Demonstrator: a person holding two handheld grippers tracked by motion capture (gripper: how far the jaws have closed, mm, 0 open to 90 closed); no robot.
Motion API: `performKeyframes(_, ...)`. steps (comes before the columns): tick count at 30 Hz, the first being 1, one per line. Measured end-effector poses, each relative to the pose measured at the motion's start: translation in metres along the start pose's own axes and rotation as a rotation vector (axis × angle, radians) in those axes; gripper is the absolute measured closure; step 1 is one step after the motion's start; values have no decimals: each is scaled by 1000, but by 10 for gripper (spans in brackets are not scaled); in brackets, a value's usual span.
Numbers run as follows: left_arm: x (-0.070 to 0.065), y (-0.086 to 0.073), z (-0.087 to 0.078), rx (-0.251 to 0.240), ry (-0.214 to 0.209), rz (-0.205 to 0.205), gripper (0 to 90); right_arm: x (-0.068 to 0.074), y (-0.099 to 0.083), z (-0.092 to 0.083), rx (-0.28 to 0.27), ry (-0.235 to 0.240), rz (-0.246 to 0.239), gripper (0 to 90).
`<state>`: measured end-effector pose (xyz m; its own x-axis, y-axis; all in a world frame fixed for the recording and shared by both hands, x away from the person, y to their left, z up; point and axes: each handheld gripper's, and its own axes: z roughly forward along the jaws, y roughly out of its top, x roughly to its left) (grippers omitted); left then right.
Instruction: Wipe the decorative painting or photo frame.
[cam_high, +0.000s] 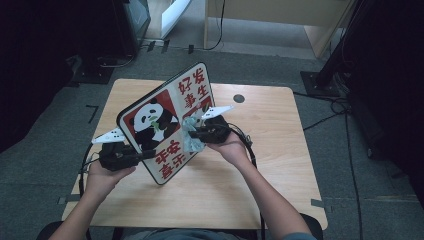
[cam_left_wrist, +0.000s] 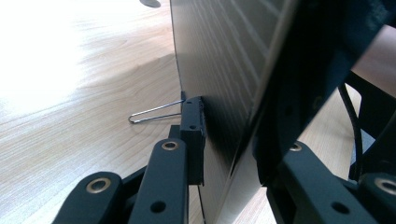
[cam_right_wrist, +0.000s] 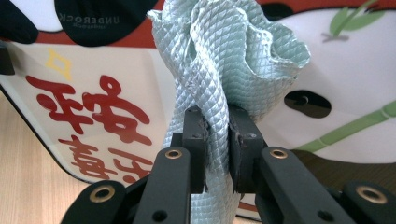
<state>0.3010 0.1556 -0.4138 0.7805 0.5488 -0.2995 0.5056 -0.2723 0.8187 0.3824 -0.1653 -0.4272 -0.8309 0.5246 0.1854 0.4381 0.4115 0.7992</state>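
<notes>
Containers I can't find on this table (cam_high: 280, 165), so I go straight to the board (cam_high: 170, 117) and the cloth (cam_high: 192, 142). I see the board, printed with a panda and red characters, held tilted on edge at the middle of the high view, its lower corner down near the wood just below centre. My left gripper (cam_high: 145, 154), at lower left of that view, has the board's edge between its jaws; in the left gripper view the board (cam_left_wrist: 219, 70) runs up through the middle of the frame, one black jaw flat against its grey back and the other on its far side, so the jaws are closed on it with only the board's thickness between them. A thin wire loop (cam_left_wrist: 154, 113) sticks out from the board's edge toward the left of that frame, above the wood. My right gripper (cam_high: 192, 134), just right of centre in the high view, points left at the printed face. In the right gripper view its jaws stand nearly together, pinching a bunched pale green quilted cloth (cam_right_wrist: 224, 60) that fans out above them, in front of the board's face (cam_right_wrist: 93, 79); I can't tell whether it touches. Both forearms come up from the bottom edge, the left hand (cam_high: 102, 177) low beside the board, the right hand (cam_high: 232, 147) slightly higher, wrist bent inward.
</notes>
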Motion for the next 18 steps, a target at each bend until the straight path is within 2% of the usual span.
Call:
performKeyframes(5, 0, 0, 0, 0, -1, 1, 747, 0, -7, 3, 0, -2, 8, 795)
performKeyframes(9, 0, 0, 0, 0, -9, -4, 744, 1, -13, 6, 31, -5, 20, 796)
performKeyframes(12, 1, 0, 0, 1, -15, -10, 741, 1, -18, 8, 29, -4, 21, 796)
performKeyframes(18, 2, 0, 1, -2, -28, -17, 735, 0, -26, 11, 63, 6, 50, 797)
